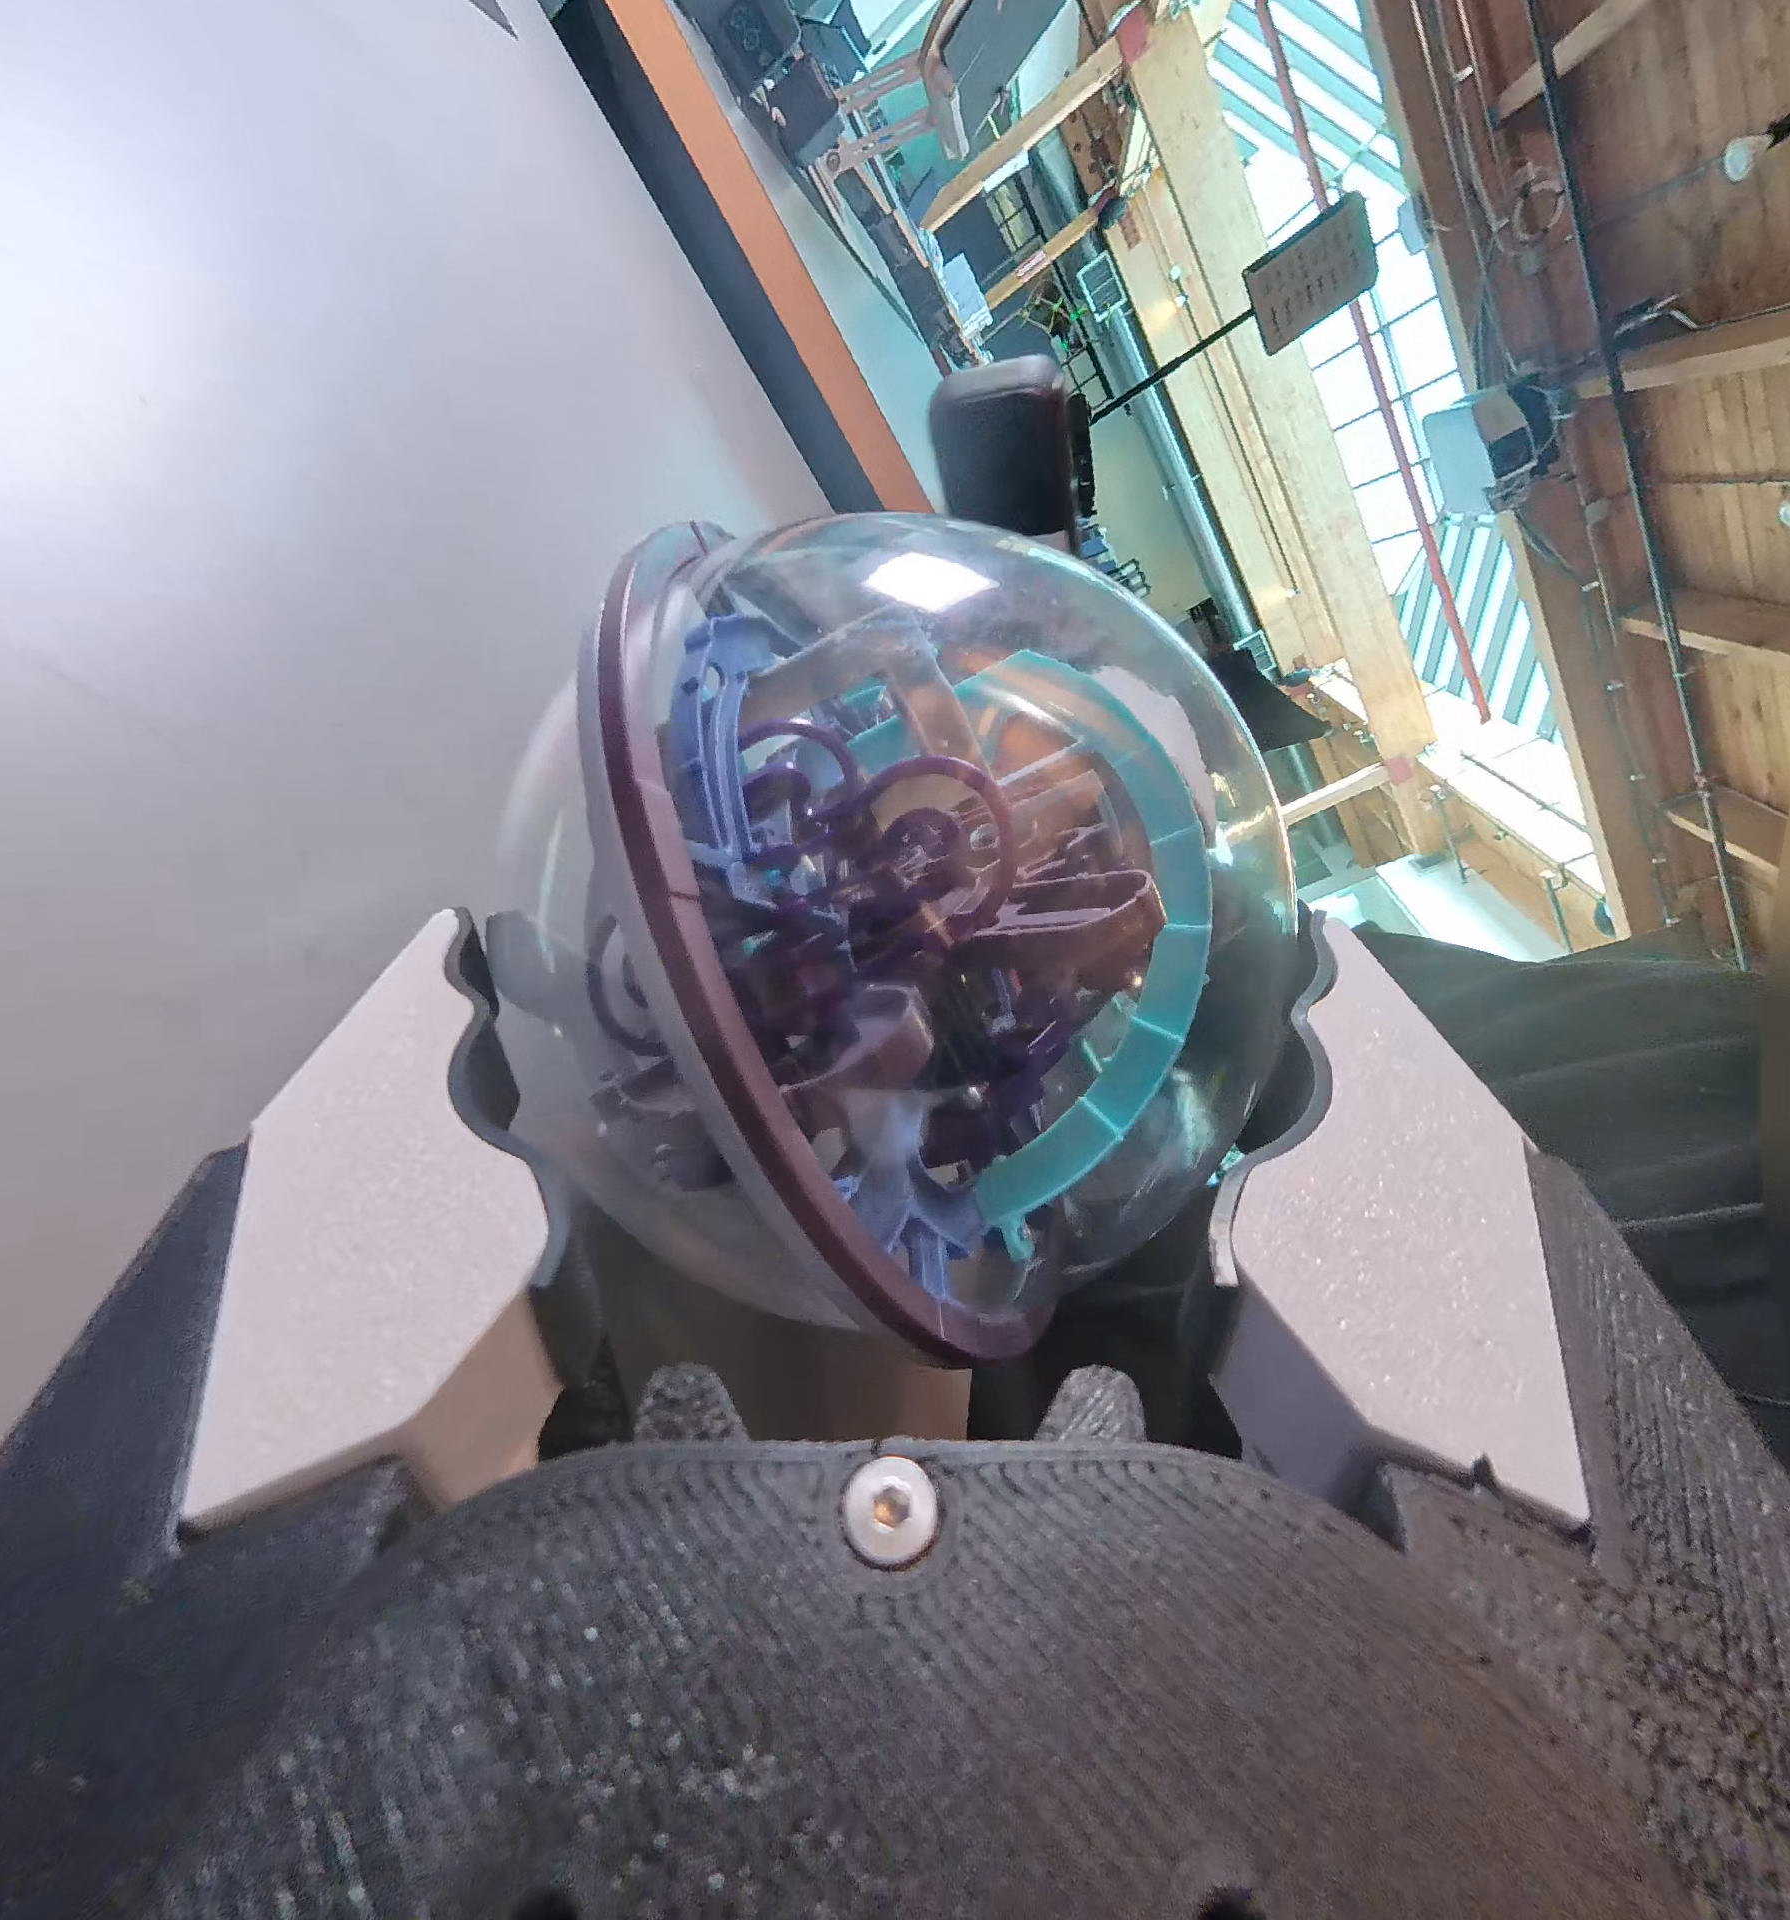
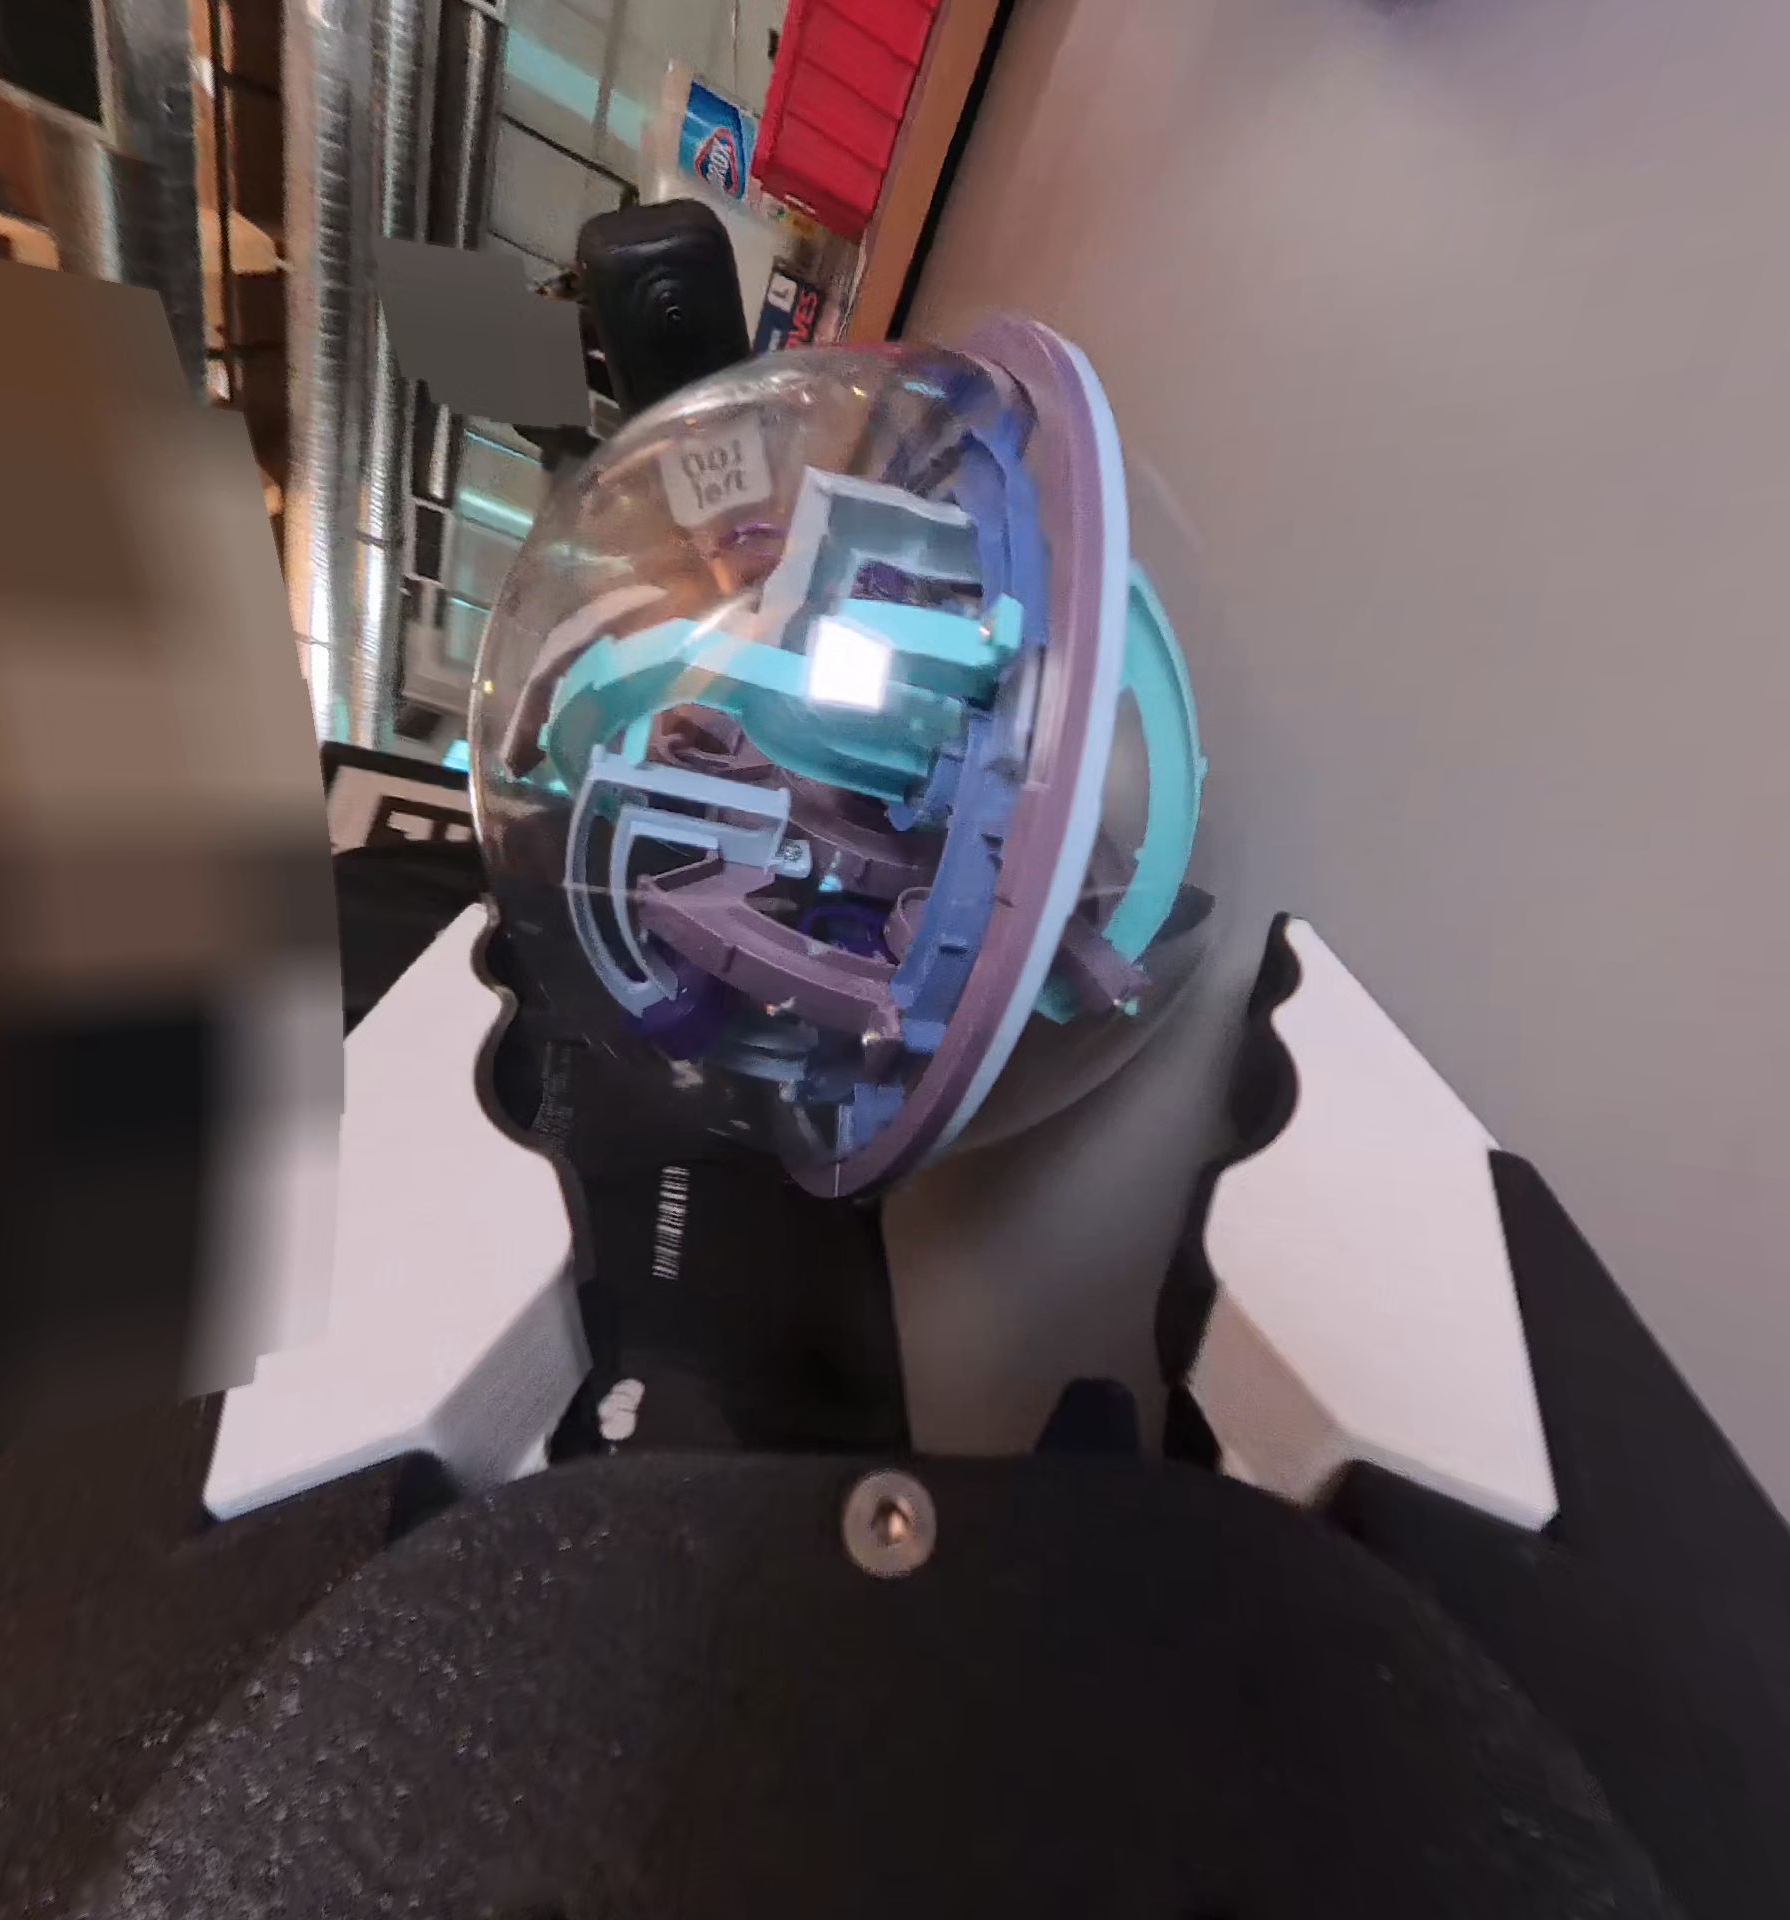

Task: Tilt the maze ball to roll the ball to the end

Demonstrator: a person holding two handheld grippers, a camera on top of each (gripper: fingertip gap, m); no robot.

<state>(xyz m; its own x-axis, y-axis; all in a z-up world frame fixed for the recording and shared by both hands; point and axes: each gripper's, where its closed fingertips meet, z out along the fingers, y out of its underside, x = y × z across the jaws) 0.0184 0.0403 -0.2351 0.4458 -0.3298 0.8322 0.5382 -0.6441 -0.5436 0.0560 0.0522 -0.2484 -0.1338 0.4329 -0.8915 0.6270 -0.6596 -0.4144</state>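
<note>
Maze ball (image 1: 901, 935) sits mid-frame in both wrist views, clamped between my left gripper (image 1: 891, 1039) and right gripper (image 2: 880, 1039) — both spread wide, pads pressed to its clear shell. Judged light, rigid, slick — hold off the purple seam (image 1: 662, 914), tilt gently.

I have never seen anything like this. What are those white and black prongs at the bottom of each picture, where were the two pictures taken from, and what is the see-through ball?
No robot arm here: a person holds two hand-held grippers, each with a camera looking along its two fingers. One picture comes from the left gripper, the other from the right gripper. Between them they hold one clear maze ball with purple, blue and teal tracks inside and a dark rim around its middle. Each gripper's dark wavy pads sit against the ball's sides. It is tilted in the air beside a pale surface, which carries nothing visible.
</note>
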